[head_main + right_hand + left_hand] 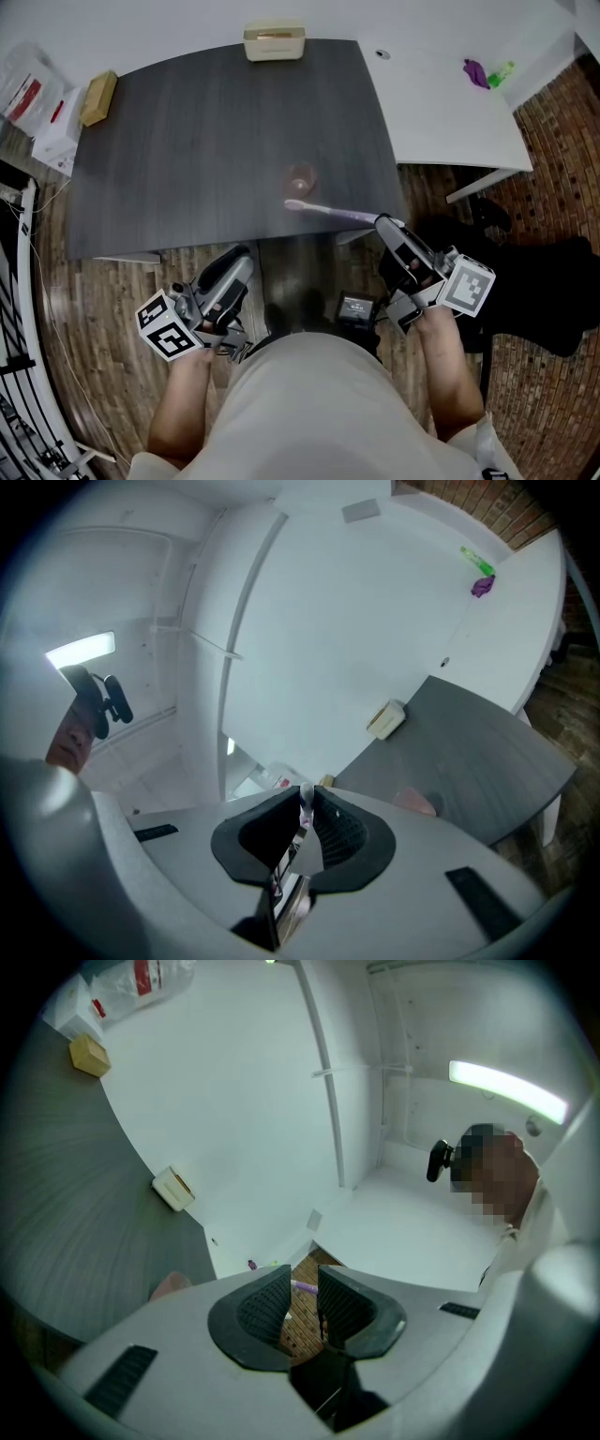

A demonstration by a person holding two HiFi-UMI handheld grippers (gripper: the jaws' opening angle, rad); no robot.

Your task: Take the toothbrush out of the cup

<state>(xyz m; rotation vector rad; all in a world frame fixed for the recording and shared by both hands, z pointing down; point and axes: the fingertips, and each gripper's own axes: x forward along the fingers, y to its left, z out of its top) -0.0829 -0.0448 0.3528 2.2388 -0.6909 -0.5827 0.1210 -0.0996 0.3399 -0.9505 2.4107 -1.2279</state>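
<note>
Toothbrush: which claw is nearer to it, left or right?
Right. The right claw is shut on the handle end of the toothbrush, at the near edge of the table. The left claw, open and empty, hangs off the table, apart from it.

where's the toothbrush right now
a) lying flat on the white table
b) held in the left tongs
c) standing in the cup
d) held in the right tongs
d: the right tongs are closed on the toothbrush, which sticks out sideways over the dark table's near edge, outside the cup.
</note>
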